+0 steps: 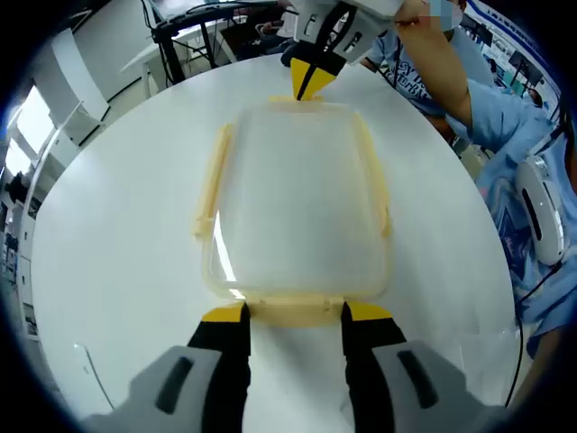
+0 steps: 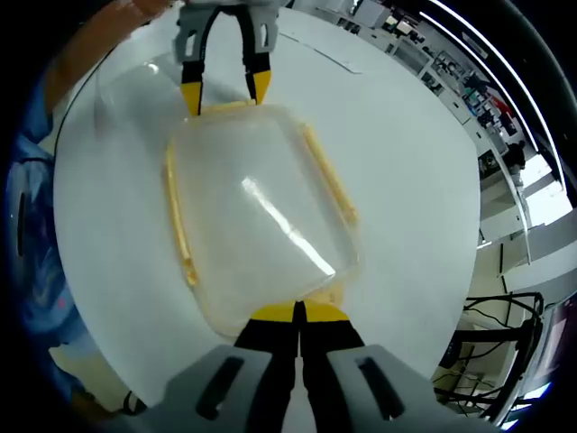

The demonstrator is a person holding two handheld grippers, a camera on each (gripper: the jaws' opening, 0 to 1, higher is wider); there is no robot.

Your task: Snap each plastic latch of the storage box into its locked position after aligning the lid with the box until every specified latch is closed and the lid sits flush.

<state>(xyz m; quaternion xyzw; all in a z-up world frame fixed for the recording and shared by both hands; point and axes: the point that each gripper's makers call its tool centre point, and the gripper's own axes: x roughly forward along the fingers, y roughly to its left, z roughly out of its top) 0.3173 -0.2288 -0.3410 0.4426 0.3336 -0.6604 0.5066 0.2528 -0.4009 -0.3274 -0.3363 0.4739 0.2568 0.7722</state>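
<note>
A clear plastic storage box (image 1: 297, 198) with its lid on lies on the white round table (image 1: 117, 271). Yellow latches run along its edges. The long latch on the left (image 1: 211, 185) flares outward; the one on the right (image 1: 379, 189) lies closer to the wall. My left gripper (image 1: 296, 312) is open, its yellow tips on either side of the near end latch (image 1: 293, 314). My right gripper (image 1: 311, 79) is shut, tips together against the far end latch. In the right gripper view the box (image 2: 257, 207) lies between my right gripper (image 2: 299, 314) and the open left gripper (image 2: 225, 90).
A person in a blue shirt (image 1: 505, 135) stands at the table's right side, an arm reaching over the far edge. Black chairs and desks (image 1: 198, 27) stand beyond the table. More desks (image 2: 433, 63) and a black frame (image 2: 505, 334) lie past the table edge.
</note>
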